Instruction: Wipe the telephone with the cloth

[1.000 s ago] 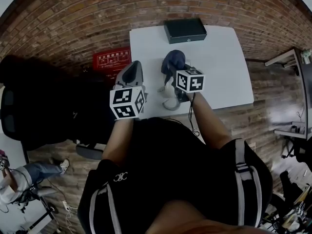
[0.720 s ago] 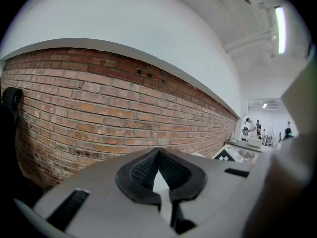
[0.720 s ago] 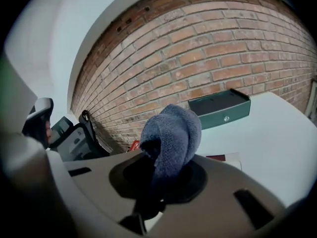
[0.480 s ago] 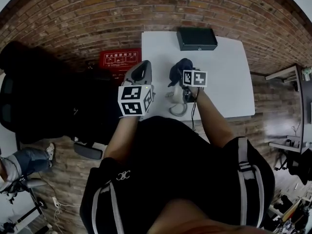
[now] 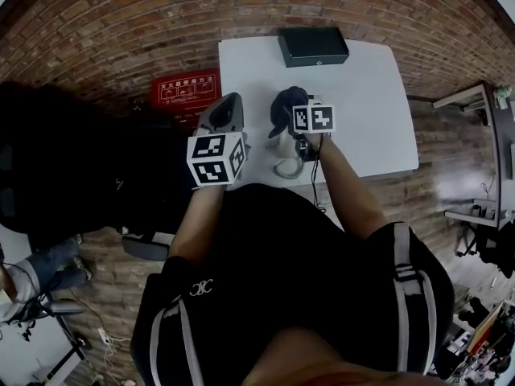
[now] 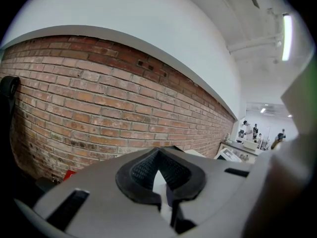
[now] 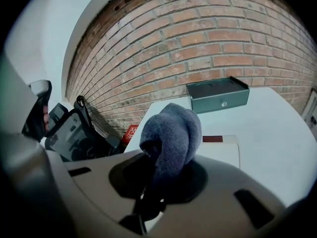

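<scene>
Keeps the cloth (image 7: 171,133) pinched tight in the right gripper (image 7: 153,187), seemingly nudged slightly across the telephone (image 7: 223,152) mid-wipe, with the left gripper (image 5: 228,107) closed, empty, left of the telephone.

Left claw (image 6: 158,163) closed, right claw (image 7: 157,175) clamped.

Can make out only the coiled cord (image 5: 286,168) and a pale sliver of the telephone (image 7: 224,151), the rest lost under the cloth (image 5: 287,105) and the right gripper (image 5: 294,121), with jaw tips buried in the folds. Cannot read the print on the red sign (image 5: 187,92), too small, nor tell anything about the tiny figures (image 6: 250,131) far off in the left gripper view. Cut off by the head view's lower left edge: a person (image 5: 48,273), little beyond the legs.
</scene>
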